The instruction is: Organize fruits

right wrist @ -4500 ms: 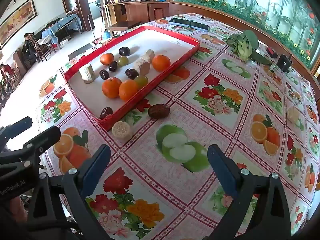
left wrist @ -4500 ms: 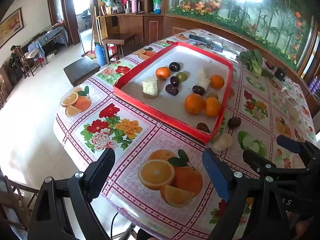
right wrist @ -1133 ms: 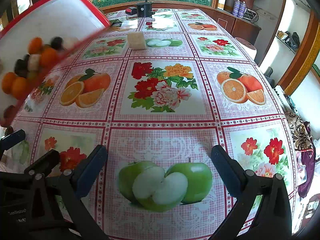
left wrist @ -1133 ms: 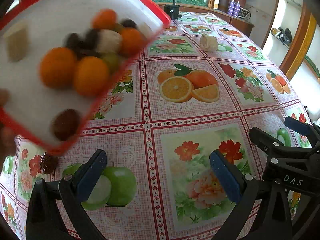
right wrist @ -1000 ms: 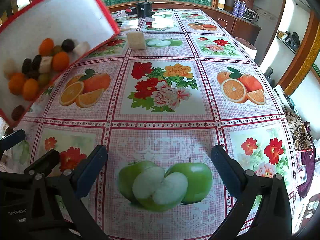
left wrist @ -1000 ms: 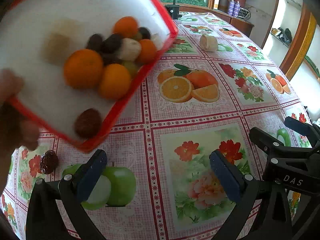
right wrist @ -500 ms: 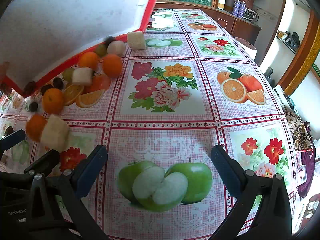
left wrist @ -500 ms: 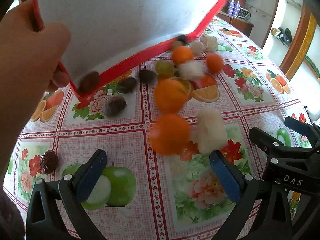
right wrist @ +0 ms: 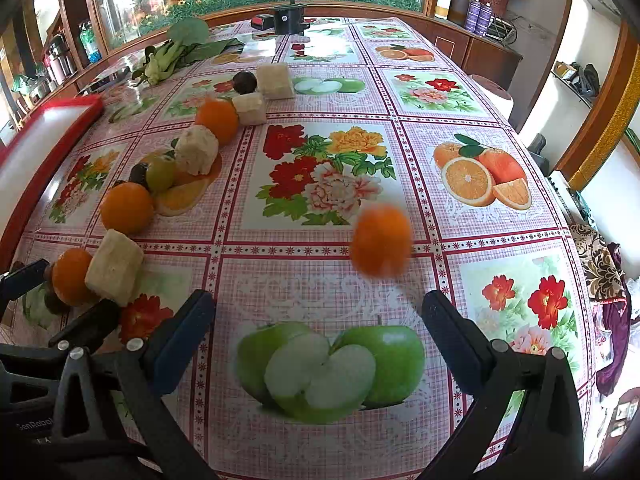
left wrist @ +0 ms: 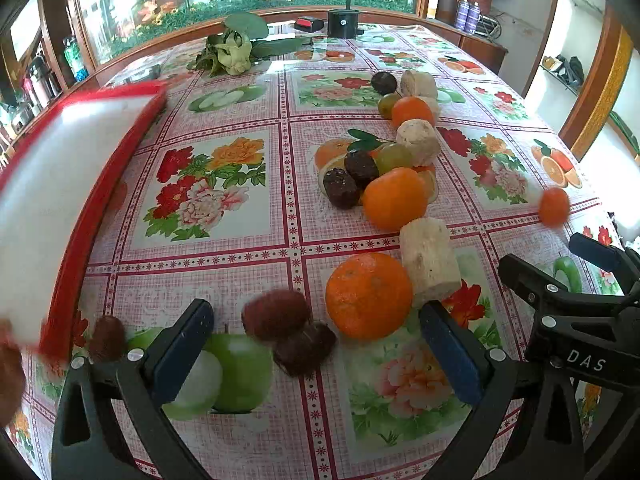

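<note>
Fruit lies scattered loose on the flowered tablecloth. In the left wrist view a big orange [left wrist: 368, 294] and a pale cut chunk [left wrist: 430, 262] sit just ahead of my open left gripper [left wrist: 316, 344], with blurred brown dates [left wrist: 276, 314] between its fingers. Farther off are another orange [left wrist: 394, 198], dark fruits [left wrist: 340, 188] and green ones. The red-rimmed white tray [left wrist: 80, 208] is at the left with no fruit showing in it, a hand [left wrist: 10, 364] at its corner. A small orange [right wrist: 380, 242], blurred, is ahead of my open right gripper [right wrist: 318, 320].
Leafy greens [left wrist: 236, 46] and a black pot [left wrist: 344, 24] stand at the table's far end. The table's edge drops off at the right [right wrist: 576, 240], with a cloth-covered seat beyond. The left gripper's frame [right wrist: 24, 280] shows at the right view's left margin.
A hand tipped the tray and the fruit poured out onto the table. The tray has since swung back to the left. One small orange has rolled off to the right. Neither gripper moved.
</note>
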Motion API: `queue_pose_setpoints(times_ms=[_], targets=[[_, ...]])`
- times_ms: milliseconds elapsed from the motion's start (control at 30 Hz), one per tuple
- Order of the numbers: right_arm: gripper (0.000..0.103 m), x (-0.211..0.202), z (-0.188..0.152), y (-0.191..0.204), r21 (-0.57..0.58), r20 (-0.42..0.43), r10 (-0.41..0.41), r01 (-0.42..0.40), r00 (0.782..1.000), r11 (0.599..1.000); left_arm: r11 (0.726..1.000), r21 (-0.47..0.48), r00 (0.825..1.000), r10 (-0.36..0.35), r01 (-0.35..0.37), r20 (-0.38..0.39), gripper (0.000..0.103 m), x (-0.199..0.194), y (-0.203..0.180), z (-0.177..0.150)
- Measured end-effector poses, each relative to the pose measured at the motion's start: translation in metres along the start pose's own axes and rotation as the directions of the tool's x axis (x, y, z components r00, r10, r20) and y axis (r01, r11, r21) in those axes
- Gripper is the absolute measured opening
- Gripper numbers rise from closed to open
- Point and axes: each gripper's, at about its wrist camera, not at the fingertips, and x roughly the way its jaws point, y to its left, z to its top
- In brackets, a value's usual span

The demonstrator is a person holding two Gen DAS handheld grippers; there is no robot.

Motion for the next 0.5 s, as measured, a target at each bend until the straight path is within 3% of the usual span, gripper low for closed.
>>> queue_pose_setpoints(times_ms=[300, 500], targets=[[0.103, 0.001, 0.001, 0.000, 0.001, -0.010, -0.003, 0.003, 1.000, 1.000, 1.000, 0.001, 1.000, 0.000, 0.000, 0.000, 0.103, 0.000, 0.000, 0.000], [0.103, 0.005, 0.010, 0.000, -0.031, -0.093, 0.004, -0.006, 0.996, 1.000, 1.000, 0.000, 1.000, -0.001, 0.001, 0.000, 0.103, 0.000, 0.000, 0.000]])
